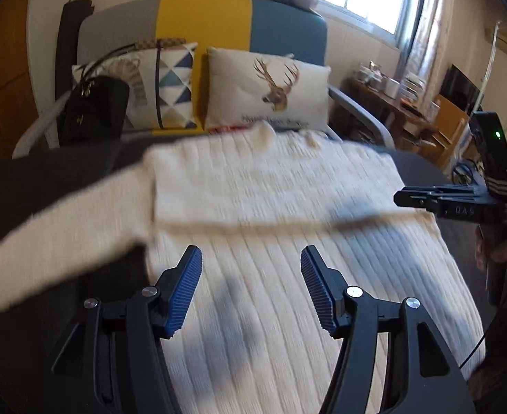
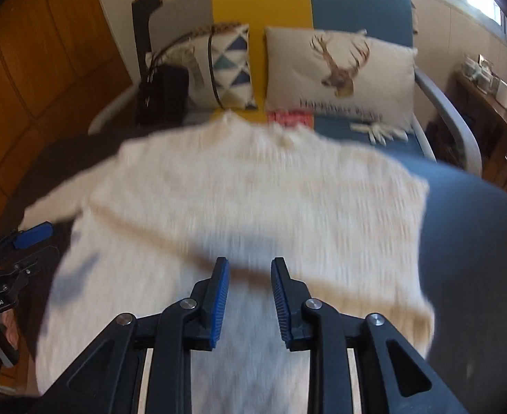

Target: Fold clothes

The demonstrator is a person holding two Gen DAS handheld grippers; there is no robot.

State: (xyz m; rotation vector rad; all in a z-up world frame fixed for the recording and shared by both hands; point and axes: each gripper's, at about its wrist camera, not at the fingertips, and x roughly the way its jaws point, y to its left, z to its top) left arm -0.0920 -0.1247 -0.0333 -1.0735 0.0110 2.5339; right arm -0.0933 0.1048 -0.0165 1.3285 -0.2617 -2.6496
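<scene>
On the dark bench (image 1: 46, 186) in front of the sofa (image 1: 201, 17), a cream ribbed sweater (image 1: 270, 207) lies flat, neck toward the cushions and one sleeve (image 1: 56, 234) stretched out sideways, which looks like a layout meant for folding. The left gripper (image 1: 251, 286) hovers above its lower half, jaws apart and empty. The right gripper (image 2: 250, 296) hangs over the middle, its jaws narrower yet released, gripping nothing.
</scene>
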